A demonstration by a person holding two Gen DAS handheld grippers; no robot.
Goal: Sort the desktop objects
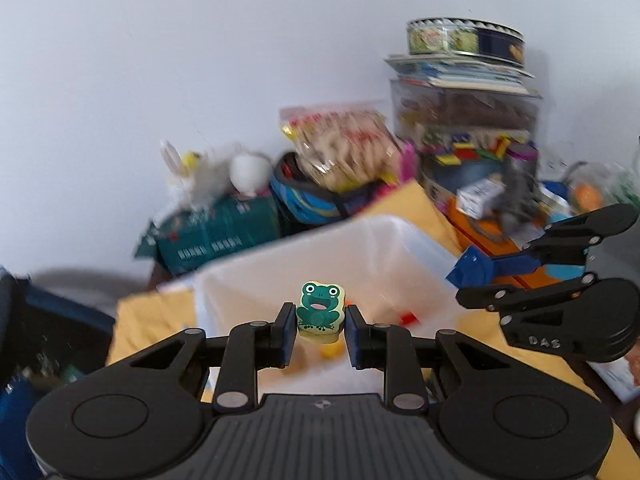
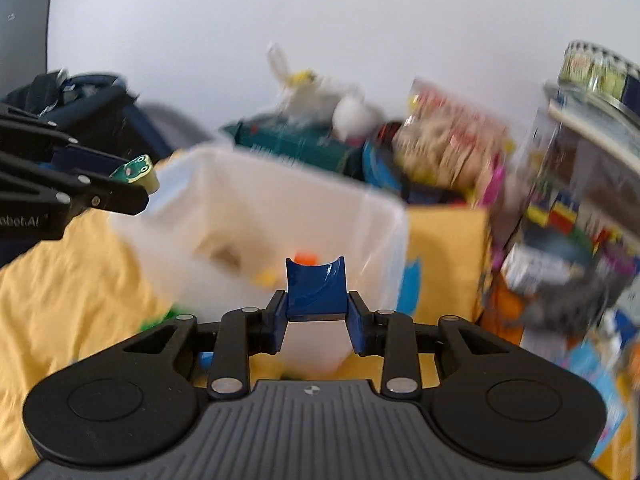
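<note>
Two toys are gripped: frog block [image 1: 320, 312] in left gripper [image 1: 318, 330], blue piece [image 2: 316, 290] in right gripper [image 2: 316, 322]; both should be let go gently over the clear bin [image 1: 400, 240].

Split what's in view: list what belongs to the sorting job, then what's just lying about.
Job:
- frog block, gripped by the left gripper
- blue block, gripped by the right gripper
- white bin, small pieces already inside

Lying about:
- snack bag
- plush toy
- green box
- round tin
- yellow cloth

Plain white wall [image 1: 200, 60] behind clutter
</note>
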